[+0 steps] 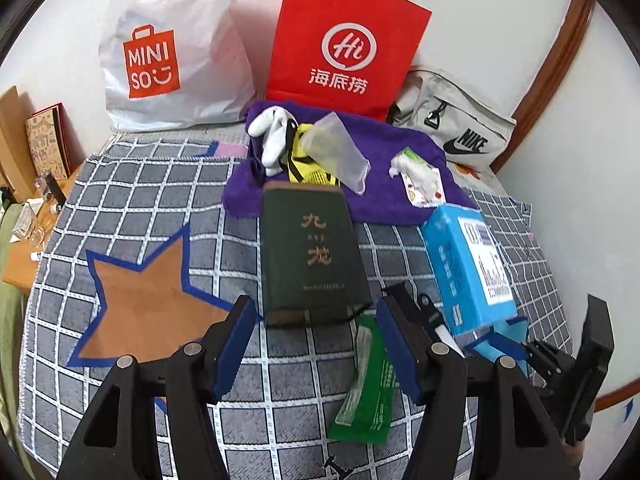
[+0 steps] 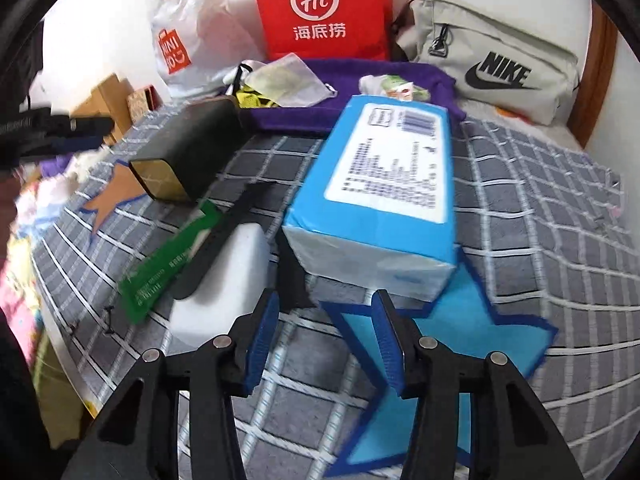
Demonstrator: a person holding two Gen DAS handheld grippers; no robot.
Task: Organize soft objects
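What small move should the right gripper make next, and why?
Probably ease forward and up to straddle the blue tissue pack. The right gripper has nothing between its fingers, and the pack's near end lies just ahead of them on the checked mat.

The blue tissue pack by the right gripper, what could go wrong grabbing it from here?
The blue tissue pack looks wider than the right gripper's gap, so the fingers may shove it. The white foam block and green packet lie close beside it and could get knocked.
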